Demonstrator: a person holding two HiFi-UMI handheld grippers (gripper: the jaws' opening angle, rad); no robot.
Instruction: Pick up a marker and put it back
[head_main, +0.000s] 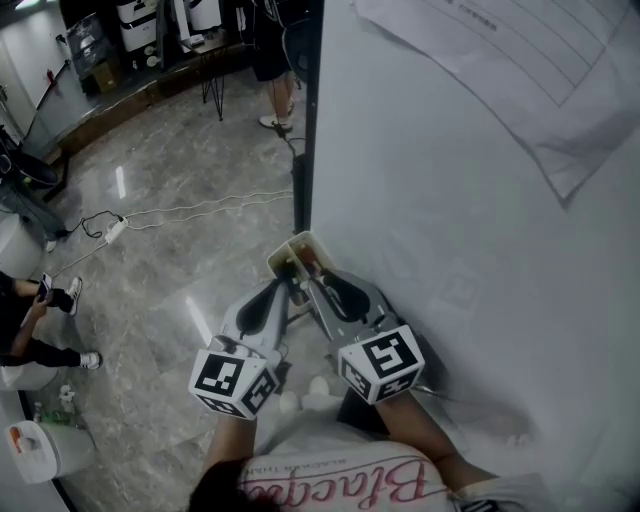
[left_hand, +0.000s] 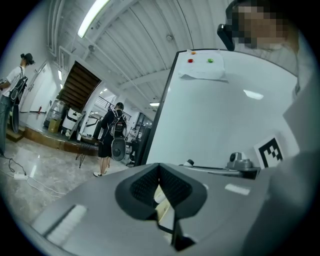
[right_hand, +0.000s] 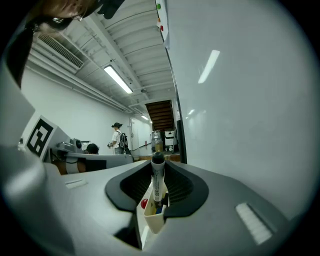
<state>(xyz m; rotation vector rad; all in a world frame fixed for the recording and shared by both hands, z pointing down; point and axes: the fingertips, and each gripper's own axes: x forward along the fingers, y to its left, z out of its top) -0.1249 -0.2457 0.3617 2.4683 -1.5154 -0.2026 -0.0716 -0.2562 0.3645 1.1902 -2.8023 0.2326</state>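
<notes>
A small cream marker holder (head_main: 297, 248) hangs at the left edge of the whiteboard (head_main: 470, 200). My right gripper (head_main: 314, 278) is shut on a white marker with a black cap (right_hand: 158, 176). The marker stands upright between the pads, its lower end still inside the holder (right_hand: 152, 219). Red and blue marker ends (right_hand: 144, 203) show in the holder beside it. My left gripper (head_main: 286, 282) reaches the holder's left side. In the left gripper view its jaws (left_hand: 162, 197) look shut on the holder's cream wall (left_hand: 166, 212).
Paper sheets (head_main: 520, 50) are pinned high on the board, with red and green magnets (left_hand: 190, 60) at its top. A cable and power strip (head_main: 115, 230) lie on the marble floor. One person stands at the back (head_main: 275, 60); another sits at the left (head_main: 30, 325).
</notes>
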